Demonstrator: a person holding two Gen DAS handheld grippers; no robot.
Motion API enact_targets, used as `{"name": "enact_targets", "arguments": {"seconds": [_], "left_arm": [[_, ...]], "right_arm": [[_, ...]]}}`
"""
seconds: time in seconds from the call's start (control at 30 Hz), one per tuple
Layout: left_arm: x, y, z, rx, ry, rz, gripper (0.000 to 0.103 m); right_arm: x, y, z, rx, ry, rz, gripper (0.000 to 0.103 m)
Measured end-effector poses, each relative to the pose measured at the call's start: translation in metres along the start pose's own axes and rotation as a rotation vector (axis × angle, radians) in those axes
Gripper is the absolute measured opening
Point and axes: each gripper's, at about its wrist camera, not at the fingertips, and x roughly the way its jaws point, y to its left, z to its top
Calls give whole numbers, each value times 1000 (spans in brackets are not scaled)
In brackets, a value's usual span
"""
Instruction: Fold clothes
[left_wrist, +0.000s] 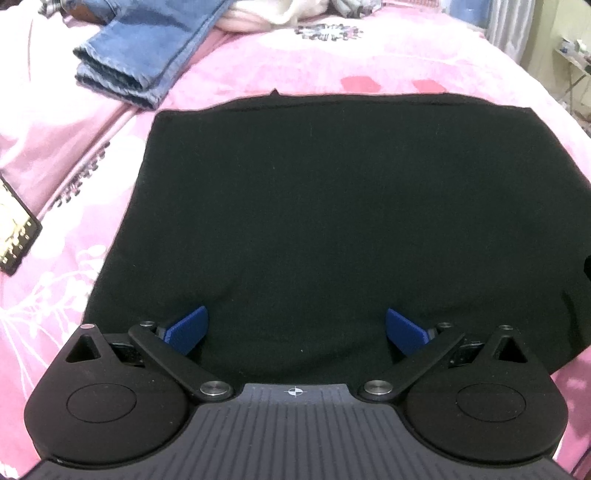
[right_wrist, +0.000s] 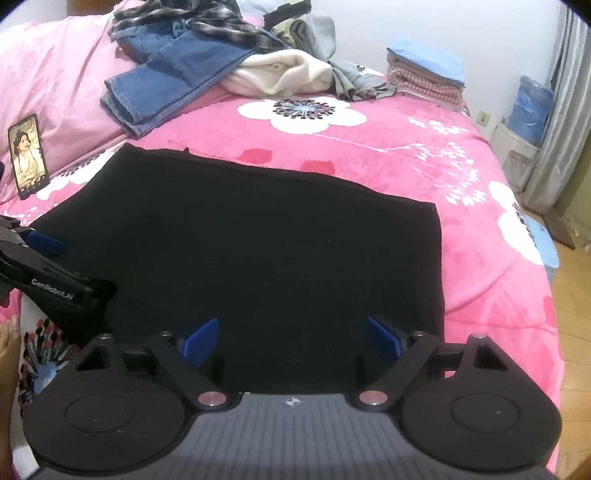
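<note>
Both wide apart and empty, left gripper (left_wrist: 295, 328) and right gripper (right_wrist: 291, 341) poised over near hem of black garment (right_wrist: 258, 243), spread flat ahead, long axis crosswise on pink bedspread (right_wrist: 461, 155).

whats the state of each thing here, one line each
black garment: spread flat on the bed
jeans: folded, lying at the pile
phone: screen lit
clothes pile: unfolded heap
folded stack: folded
left tool: open, over the garment
right tool: open, over the garment
</note>
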Motion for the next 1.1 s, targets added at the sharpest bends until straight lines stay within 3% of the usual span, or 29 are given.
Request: {"name": "enact_targets", "arguments": {"seconds": [0.2,0.5,0.7,0.93,1.1], "left_arm": [[-19,7,2,-17,-112,-25,103],[-19,11,-1,24,-107,-53,96],[-20,13,-4,36,-95,-85,85],[-13,13,-10,47,-22,-93,85],[-13,13,-12,56,-12,-90,86]], "right_arm": [[6,6,6,-21,-10,16,74],[12,10,-2,-33,23,14,51],[14,9,-3,-23,28,14,48],[18,7,-7,-6,56,14,48],[18,5,-9,7,65,16,48]]}}
